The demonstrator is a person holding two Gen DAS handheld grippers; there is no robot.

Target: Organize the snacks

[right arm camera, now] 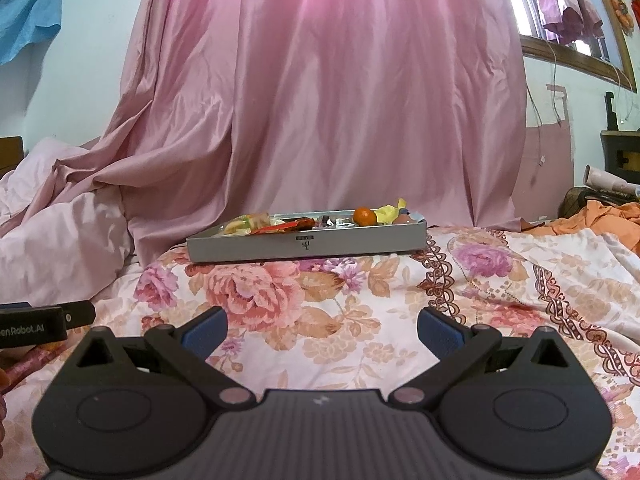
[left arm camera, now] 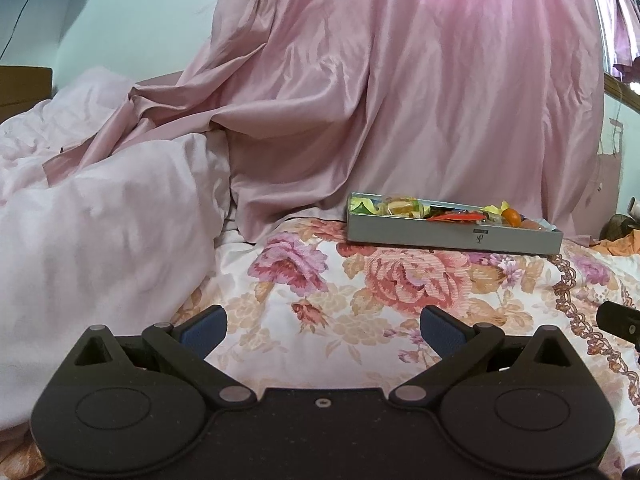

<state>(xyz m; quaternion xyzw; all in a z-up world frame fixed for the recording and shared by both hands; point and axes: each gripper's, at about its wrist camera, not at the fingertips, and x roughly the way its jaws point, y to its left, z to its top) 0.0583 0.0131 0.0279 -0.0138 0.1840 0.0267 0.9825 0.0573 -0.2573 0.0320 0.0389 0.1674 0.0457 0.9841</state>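
resting on the floral bedspread [right arm camera: 320, 312] of the bed, the shallow grey rectangular box [right arm camera: 308, 246] holds wrapped snacks and a small round orange fruit [right arm camera: 365, 216], just in front of the pink satin curtain [right arm camera: 320, 100]. the left gripper [left arm camera: 322, 326] and the right gripper [right arm camera: 322, 326] both have their blue-padded fingers [right arm camera: 204, 334] wide apart, holding nothing, well apart from the box.

This is a bedroom in a home. A bed with a flowered sheet [right arm camera: 360, 300] fills the near ground, a crumpled pale pink quilt [left arm camera: 100, 220] lies at the left, and a long pink curtain [right arm camera: 340, 100] hangs at the far side beside a wood-framed window [right arm camera: 576, 44].
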